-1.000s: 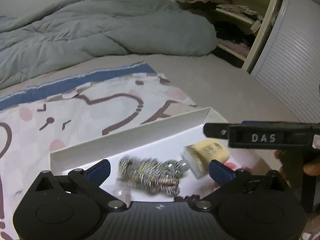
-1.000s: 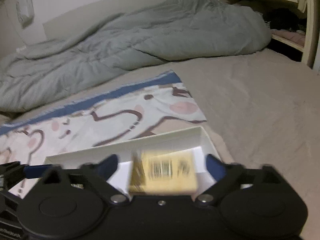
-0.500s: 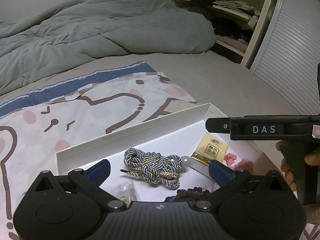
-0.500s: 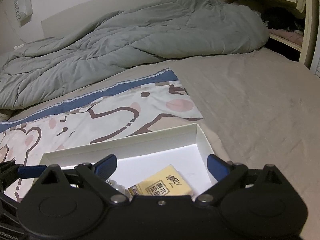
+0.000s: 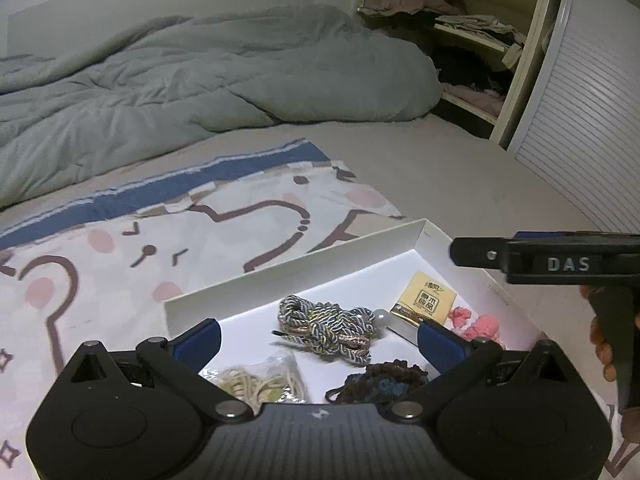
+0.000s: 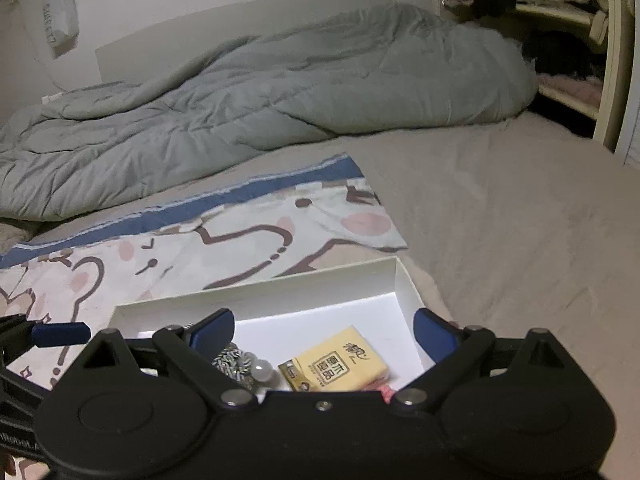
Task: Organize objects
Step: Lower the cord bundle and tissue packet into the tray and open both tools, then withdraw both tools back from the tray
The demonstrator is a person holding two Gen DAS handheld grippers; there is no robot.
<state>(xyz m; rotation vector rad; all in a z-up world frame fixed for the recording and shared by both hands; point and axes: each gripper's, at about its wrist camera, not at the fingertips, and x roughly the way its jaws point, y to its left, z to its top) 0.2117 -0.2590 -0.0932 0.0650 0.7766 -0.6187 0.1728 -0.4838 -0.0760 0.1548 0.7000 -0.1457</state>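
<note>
On a bed with a grey duvet and cartoon sheet, both grippers gape empty over a white box.

Yellow packet — flat in box.

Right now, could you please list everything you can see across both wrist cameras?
Box: one, white, open, on the patterned sheet.
Yellow packet: one, lying flat in the box's right part.
Braided cord bundle: one, grey-blue with pink, middle of the box.
Pearl bead: one, white, between cord and packet.
Pink item: one, in the box's right part, nearer than the packet.
Dark knitted item: one, brown and blue, box's near edge.
Clear bag of pale cord: one, near left of box.
Patterned sheet: one, cream, pink, blue edge.
Duvet: one, grey-green, bunched behind.
Shelves: cream, far right, holding clothes.
Left gripper: black, blue pads, open.
Right gripper: same, open, over the box.
</note>
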